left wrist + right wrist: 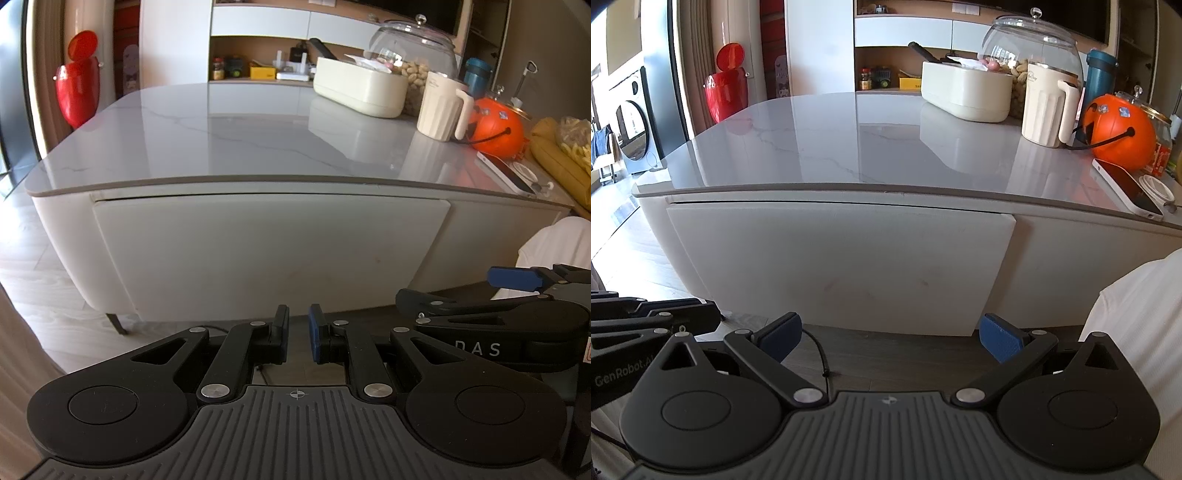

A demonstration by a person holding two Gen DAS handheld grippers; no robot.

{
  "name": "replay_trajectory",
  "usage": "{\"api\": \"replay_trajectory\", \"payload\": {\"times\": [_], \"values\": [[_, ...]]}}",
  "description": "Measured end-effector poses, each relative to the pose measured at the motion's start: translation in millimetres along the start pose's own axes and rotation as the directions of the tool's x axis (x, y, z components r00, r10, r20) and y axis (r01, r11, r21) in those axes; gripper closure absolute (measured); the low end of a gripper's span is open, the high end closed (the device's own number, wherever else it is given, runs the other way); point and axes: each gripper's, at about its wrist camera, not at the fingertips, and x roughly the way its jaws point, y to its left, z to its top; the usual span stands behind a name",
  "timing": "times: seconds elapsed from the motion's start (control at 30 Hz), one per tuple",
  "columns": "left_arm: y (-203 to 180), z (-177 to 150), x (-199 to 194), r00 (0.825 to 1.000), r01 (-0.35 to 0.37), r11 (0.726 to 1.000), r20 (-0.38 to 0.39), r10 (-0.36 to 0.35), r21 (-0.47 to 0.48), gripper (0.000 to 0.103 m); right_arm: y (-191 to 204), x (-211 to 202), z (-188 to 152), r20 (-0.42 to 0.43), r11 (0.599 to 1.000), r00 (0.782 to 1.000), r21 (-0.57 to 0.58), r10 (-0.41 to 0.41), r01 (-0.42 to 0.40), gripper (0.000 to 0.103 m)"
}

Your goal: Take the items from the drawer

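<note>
The drawer (266,251) is a wide white front panel under the grey marble tabletop (221,140), and it fills the middle of both views (834,266). It is closed, so its contents are hidden. My left gripper (298,334) hovers low in front of the panel, its blue pads only a narrow gap apart with nothing between them. My right gripper (890,332) stands wide open and empty before the panel's lower edge. One gripper sits close beside the other. Neither touches the drawer.
On the tabletop's right side stand a cream box (966,94), a glass jar of peanuts (1030,48), a cream pitcher (1047,107), an orange pumpkin bucket (1119,133) and a phone (1126,192). Bananas (557,162) lie far right. A red bin (77,81) stands behind.
</note>
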Motion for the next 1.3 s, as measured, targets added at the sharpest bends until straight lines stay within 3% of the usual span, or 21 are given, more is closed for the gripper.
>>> {"api": "replay_trajectory", "payload": {"times": [1.3], "values": [[-1.4,-2.0,5.1,1.0,-0.018,1.0,-0.01,0.017,-0.018,0.089,-1.2,-0.2,-4.4,-0.018,1.0,1.0,0.025,0.004,-0.004,0.0]]}}
